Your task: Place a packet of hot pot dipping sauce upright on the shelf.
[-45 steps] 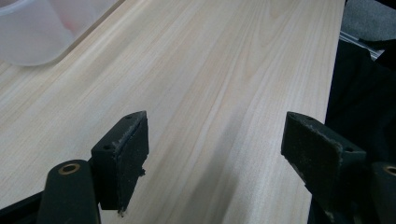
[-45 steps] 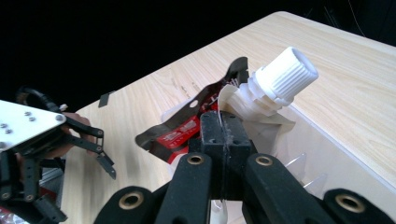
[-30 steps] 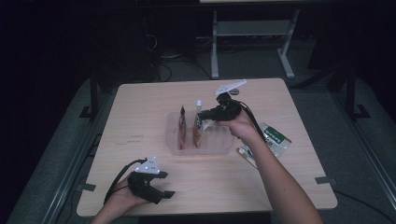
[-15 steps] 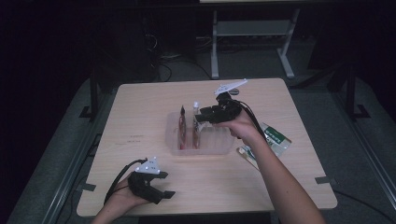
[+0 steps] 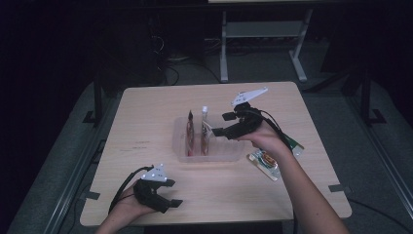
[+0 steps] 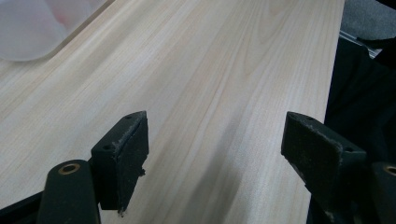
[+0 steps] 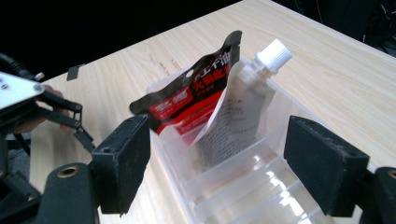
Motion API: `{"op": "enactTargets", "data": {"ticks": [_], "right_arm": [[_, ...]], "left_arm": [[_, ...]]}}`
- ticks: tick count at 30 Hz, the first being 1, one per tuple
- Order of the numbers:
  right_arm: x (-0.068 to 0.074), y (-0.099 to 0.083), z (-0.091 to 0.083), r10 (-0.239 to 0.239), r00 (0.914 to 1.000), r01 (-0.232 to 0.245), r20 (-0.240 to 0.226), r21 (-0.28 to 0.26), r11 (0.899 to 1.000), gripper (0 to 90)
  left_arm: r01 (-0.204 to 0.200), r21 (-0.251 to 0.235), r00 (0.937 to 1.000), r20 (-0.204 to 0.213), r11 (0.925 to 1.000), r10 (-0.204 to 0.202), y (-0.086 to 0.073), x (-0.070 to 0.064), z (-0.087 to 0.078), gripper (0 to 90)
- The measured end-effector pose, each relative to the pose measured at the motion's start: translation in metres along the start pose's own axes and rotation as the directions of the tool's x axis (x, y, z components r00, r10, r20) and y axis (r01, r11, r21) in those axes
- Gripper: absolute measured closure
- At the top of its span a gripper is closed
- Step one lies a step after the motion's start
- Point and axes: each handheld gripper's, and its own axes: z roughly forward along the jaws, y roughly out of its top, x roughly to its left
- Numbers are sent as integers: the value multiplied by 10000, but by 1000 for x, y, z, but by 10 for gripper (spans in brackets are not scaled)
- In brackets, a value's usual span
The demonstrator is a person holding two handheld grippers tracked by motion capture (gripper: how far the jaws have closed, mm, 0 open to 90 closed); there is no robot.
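Hovering with jaws open at the right end of the clear slotted bin [image 7: 261,186]: right gripper [image 5: 221,124]. Resting near left, jaws open and empty: left gripper [image 5: 168,204]. Standing upright in the bin: red-black pouch [image 7: 191,100] and white-capped spout pouch [image 7: 238,116], risking tipping if nudged. Showing white print, too blurred for reading.

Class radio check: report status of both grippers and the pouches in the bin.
Left gripper open, near table edge. Right gripper open over clear bin. Two pouches upright inside. Nothing blocking.
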Motion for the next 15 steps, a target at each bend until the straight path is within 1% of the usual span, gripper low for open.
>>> {"op": "enactTargets", "data": {"ticks": [1, 2, 5, 8, 9, 11, 13, 15], "right_arm": [[1, -2, -2, -23, 10000, 23, 41, 30, 10000, 225], [3, -3, -4, -4, 10000, 4, 36, 37, 10000, 225], [7, -9, -10, -142, 9999, 142, 38, -3, 9999, 224], [11, -15, -17, -283, 9995, 283, 149, 11, 9996, 222], [13, -18, -21, -283, 9995, 283, 128, -5, 9996, 222], [17, -24, -26, -369, 9991, 368, 222, 25, 9993, 221], [19, -30, -32, -354, 9991, 354, 240, 0, 9994, 221], [21, -37, -37, -345, 9987, 345, 364, 17, 9994, 221]], "left_arm": [[-60, 41, 10000, -9, 10000, 60, 0, 0, 0, 229], [-5, 1, 10000, -11, 10000, 5, 0, 0, 0, 229], [-36, -11, 10000, -46, 10000, 36, 0, 0, -1, 229], [-72, -5, 10000, -65, 10000, 72, 0, 0, -1, 229], [-23, -66, 10000, -39, 10000, 23, 0, 0, 0, 229], [-82, 13, 10000, -44, 10000, 82, 0, 1, 0, 229], [-58, -15, 10000, -33, 10000, 58, 0, 1, 0, 229], [-59, 4, 10000, -37, 10000, 59, -1, 1, 1, 230]]}}
